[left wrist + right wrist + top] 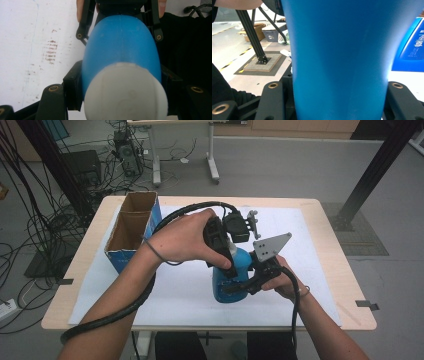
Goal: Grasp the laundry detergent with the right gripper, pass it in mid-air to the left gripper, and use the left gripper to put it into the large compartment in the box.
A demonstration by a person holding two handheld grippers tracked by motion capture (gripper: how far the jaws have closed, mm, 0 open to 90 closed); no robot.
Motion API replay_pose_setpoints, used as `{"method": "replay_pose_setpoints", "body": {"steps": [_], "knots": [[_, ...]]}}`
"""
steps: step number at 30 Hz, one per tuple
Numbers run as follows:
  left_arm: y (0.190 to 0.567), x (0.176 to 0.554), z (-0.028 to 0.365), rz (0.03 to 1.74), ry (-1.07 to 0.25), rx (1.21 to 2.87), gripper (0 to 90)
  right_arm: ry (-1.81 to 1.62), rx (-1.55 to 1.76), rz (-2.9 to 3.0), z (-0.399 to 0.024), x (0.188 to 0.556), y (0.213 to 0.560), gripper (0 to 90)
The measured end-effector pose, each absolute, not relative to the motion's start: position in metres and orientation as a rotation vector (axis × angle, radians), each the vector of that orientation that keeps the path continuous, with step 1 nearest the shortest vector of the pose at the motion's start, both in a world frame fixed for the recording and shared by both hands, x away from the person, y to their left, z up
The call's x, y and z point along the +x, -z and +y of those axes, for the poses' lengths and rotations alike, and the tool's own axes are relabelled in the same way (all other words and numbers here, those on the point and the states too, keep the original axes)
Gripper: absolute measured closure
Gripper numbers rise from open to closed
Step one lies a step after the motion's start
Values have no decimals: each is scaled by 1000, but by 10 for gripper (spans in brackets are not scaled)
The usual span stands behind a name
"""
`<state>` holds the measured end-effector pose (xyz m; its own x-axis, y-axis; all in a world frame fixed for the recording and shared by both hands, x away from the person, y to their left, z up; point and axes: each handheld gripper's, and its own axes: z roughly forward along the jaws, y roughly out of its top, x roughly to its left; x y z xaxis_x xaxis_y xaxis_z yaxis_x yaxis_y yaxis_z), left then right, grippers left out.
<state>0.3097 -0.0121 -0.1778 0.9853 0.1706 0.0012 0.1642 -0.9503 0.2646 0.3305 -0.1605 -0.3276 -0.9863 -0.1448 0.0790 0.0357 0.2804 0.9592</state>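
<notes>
- Box [131,227]: open cardboard, blue outside, two compartments, far left of the table [330,270], on the white sheet [185,295]. Well apart from the bottle.
- Left gripper [226,262]: held in the left hand [182,239], comes down onto the bottle's top end from above. Jaws clamped on the upper part of the bottle, just below the cap; in the left gripper view the pads press the blue body on both sides.
- Cable [125,305]: thick, black, loops from the left gripper over the hand and trails along the left forearm to the table's near edge.
- Bottle [235,277]: blue, white rounded cap [125,92], roughly upright at the middle of the sheet, base at or near the sheet; contact cannot be told. Held by both grippers at once.
- Right gripper [245,282]: in the right hand [282,280], grey plate on top, comes in level from the right. Jaws closed tight on the lower body of the bottle; in the right gripper view the blue wall [339,62] sits squarely between the two jaws.
</notes>
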Motion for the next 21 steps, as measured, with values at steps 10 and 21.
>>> {"method": "replay_pose_setpoints", "body": {"steps": [10, 21], "knots": [[177, 309, -13, 252, -42, 2871, 375, 1801, 108, -2389, -160, 330, 327, 446], [177, 310, -10, 263, -35, 2856, 375, 1797, 108, -2389, -159, 331, 326, 446]]}}
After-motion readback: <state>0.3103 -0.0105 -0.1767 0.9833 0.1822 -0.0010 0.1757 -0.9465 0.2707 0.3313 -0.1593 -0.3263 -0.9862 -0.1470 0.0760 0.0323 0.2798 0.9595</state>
